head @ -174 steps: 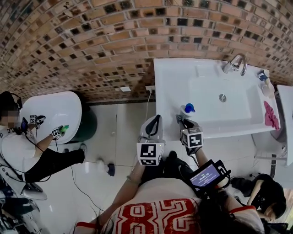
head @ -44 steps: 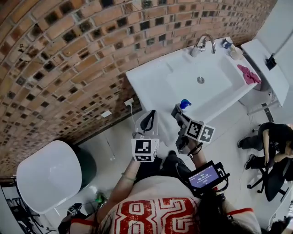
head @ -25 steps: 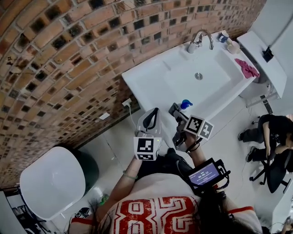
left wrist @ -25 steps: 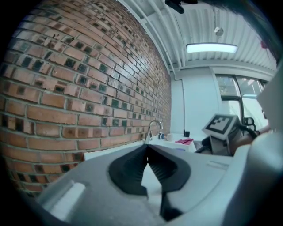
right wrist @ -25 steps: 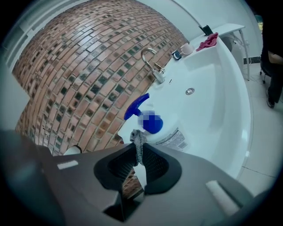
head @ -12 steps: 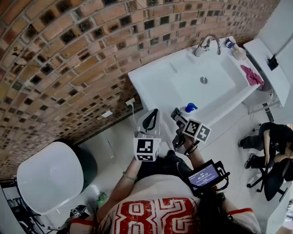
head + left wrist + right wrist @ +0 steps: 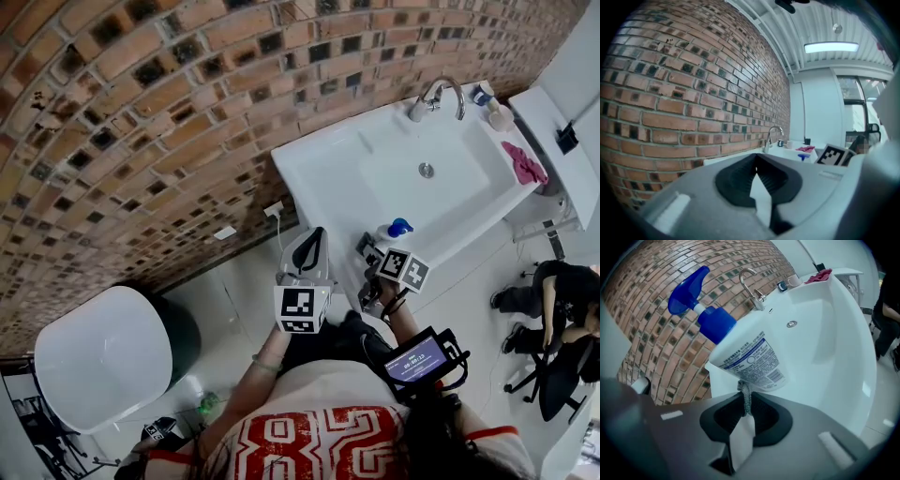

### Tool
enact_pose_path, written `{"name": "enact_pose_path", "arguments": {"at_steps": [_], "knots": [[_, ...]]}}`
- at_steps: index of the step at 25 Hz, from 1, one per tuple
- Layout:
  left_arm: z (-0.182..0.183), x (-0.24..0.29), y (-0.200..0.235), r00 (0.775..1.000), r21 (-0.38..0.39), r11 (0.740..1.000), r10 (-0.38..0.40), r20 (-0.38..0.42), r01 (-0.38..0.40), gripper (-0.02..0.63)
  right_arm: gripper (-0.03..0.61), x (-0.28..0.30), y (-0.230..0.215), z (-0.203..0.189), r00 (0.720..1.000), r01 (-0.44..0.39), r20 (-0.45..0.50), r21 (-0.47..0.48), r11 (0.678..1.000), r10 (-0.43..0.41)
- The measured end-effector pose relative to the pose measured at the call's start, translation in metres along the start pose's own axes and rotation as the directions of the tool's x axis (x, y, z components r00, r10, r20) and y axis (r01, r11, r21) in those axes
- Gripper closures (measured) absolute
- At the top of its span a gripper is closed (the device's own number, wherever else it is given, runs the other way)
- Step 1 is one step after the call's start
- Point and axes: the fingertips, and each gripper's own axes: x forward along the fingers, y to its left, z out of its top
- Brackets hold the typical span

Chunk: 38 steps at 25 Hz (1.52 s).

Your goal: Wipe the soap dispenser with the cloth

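The soap dispenser (image 7: pixel 395 230), a white bottle with a blue pump, stands on the front rim of the white sink (image 7: pixel 337 178). In the right gripper view the dispenser (image 7: pixel 745 357) fills the middle, tilted left. My right gripper (image 7: pixel 744 398) is at its base, shut on a thin strip of grey cloth (image 7: pixel 746 401) that touches the bottle. In the head view the right gripper (image 7: pixel 368 247) sits just left of the bottle. My left gripper (image 7: pixel 315 236) hangs off the sink's left front corner; its jaws (image 7: pixel 756 159) are shut on nothing. A pink cloth (image 7: pixel 525 164) lies on the sink's right ledge.
A chrome faucet (image 7: pixel 436 97) and small bottles (image 7: pixel 492 105) stand at the sink's back against the brick wall. A white oval fixture (image 7: pixel 103 356) is on the floor at the left. A person (image 7: pixel 562 300) sits at the right. A small screen (image 7: pixel 417 358) hangs by my right arm.
The head view has swung a little, shifting the sink rightward. The right gripper stays at the dispenser's base and the left gripper holds its place.
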Motion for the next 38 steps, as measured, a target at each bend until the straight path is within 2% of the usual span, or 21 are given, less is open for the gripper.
{"name": "enact_pose_path", "arguments": {"at_steps": [5,10,12,15,20,23,26,28,32,36,38], "knots": [[-0.004,0.002,0.005,1.0,-0.008,1.0,0.01,-0.005,-0.01,0.611,0.529,-0.009,0.009,0.0,1.0,-0.024,0.012,-0.044,0.999,0.024],[-0.009,0.009,-0.008,1.0,-0.042,0.999,0.0,0.001,0.0,0.609,0.529,-0.031,0.026,-0.011,0.993,-0.114,-0.062,-0.206,0.972,0.103],[-0.011,0.013,-0.018,1.0,-0.046,0.999,-0.015,0.0,0.015,0.609,0.529,-0.04,0.021,-0.011,0.992,-0.113,-0.079,-0.254,0.96,0.096],[-0.014,0.018,-0.036,1.0,-0.048,0.998,-0.029,-0.006,0.029,0.609,0.529,-0.056,0.008,-0.004,0.992,-0.116,-0.08,-0.271,0.956,0.098],[-0.007,0.03,-0.063,1.0,-0.063,0.998,-0.007,-0.001,0.007,0.611,0.529,-0.08,-0.019,0.017,0.989,-0.131,-0.108,-0.319,0.939,0.101],[-0.009,0.04,-0.071,0.998,-0.071,0.995,0.065,0.003,-0.065,0.61,0.529,-0.091,-0.049,0.045,0.991,-0.12,-0.093,-0.334,0.935,0.094],[-0.011,0.046,-0.076,0.985,-0.101,0.98,0.171,0.001,-0.17,0.609,0.529,-0.101,-0.066,0.076,0.986,-0.159,-0.107,-0.353,0.922,0.129],[-0.012,0.046,-0.08,0.966,-0.122,0.959,0.258,0.005,-0.255,0.611,0.529,-0.107,-0.066,0.097,0.974,-0.217,-0.144,-0.392,0.894,0.173],[-0.014,0.044,-0.09,0.918,-0.141,0.909,0.397,0.012,-0.392,0.611,0.529,-0.112,-0.045,0.133,0.927,-0.368,-0.251,-0.463,0.806,0.279],[-0.015,0.037,-0.108,0.879,-0.138,0.872,0.476,0.013,-0.47,0.611,0.529,-0.112,-0.019,0.153,0.864,-0.499,-0.337,-0.474,0.726,0.374],[-0.017,0.03,-0.109,0.857,-0.138,0.849,0.516,0.007,-0.51,0.609,0.529,-0.114,0.0,0.154,0.814,-0.578,-0.373,-0.446,0.683,0.446]]}}
